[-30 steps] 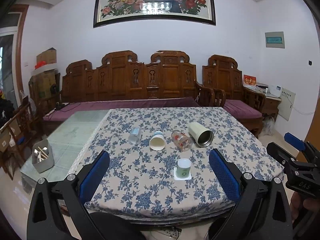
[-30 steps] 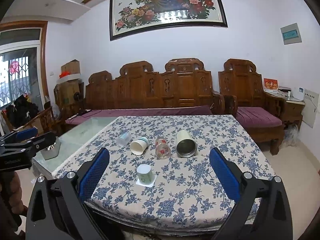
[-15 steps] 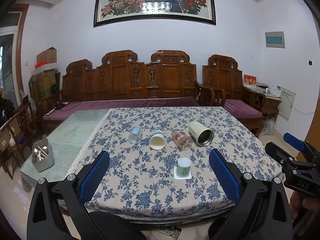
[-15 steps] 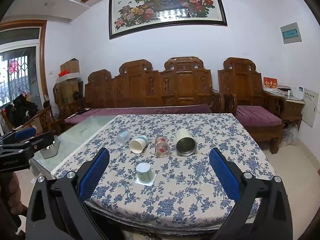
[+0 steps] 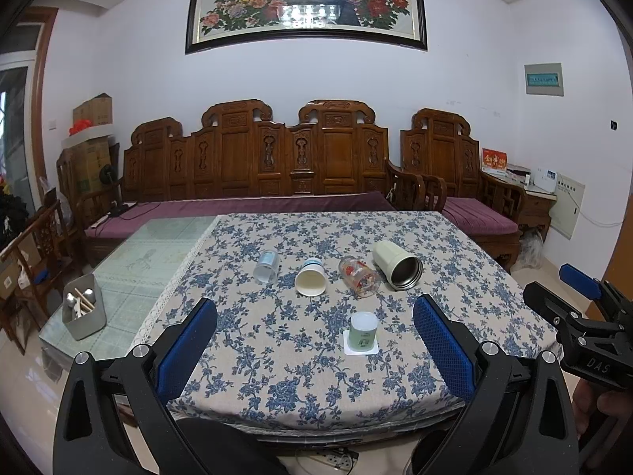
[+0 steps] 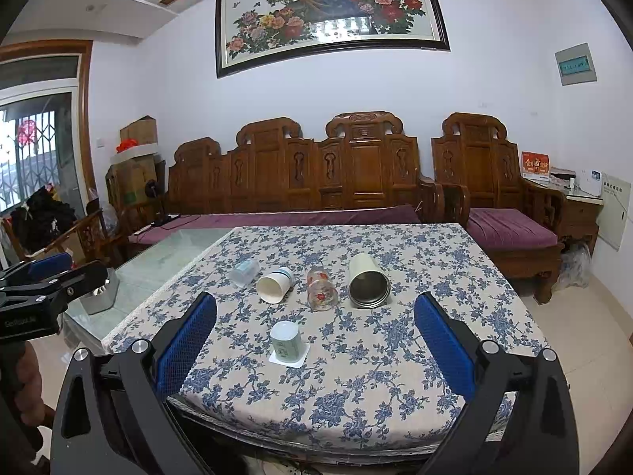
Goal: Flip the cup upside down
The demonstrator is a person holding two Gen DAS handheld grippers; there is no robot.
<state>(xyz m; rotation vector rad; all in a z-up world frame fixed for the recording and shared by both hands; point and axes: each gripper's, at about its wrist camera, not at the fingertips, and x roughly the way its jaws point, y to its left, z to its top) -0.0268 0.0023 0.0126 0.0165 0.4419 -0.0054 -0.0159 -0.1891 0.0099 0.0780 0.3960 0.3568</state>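
Sitting room, white walls, with a framed peacock-and-peony painting (image 5: 307, 2) above a carved wooden bench (image 5: 253, 166) with purple cushions. Table (image 5: 308, 388) in front, covered by a blue floral cloth; the left part is bare green glass carrying a grey metal utensil box (image 5: 84, 310). Items on the cloth, far row, all lying on their sides, left to right: clear plastic cup (image 5: 266, 266); white paper cup (image 5: 311, 278) with a blue band, mouth toward the camera; glass jar (image 5: 359, 276) with red print; cream steel tumbler (image 5: 397, 264), dark open mouth facing forward and to the right. The jar lies just beside the tumbler; the other neighbours are near but apart. Nearer the front edge: one small green cup (image 5: 363, 330), standing on a white square coaster (image 5: 360, 348), well apart from the row; whether its mouth is up or down cannot be told. Left gripper (image 5: 315, 350): blue-padded fingers (image 5: 186, 350) spread wide, holding nothing, short of the table edge. Right gripper (image 6: 315, 350): fingers (image 6: 444, 346) likewise wide and empty, framing the green cup from a distance. Each gripper appears at the edge of the other's view.
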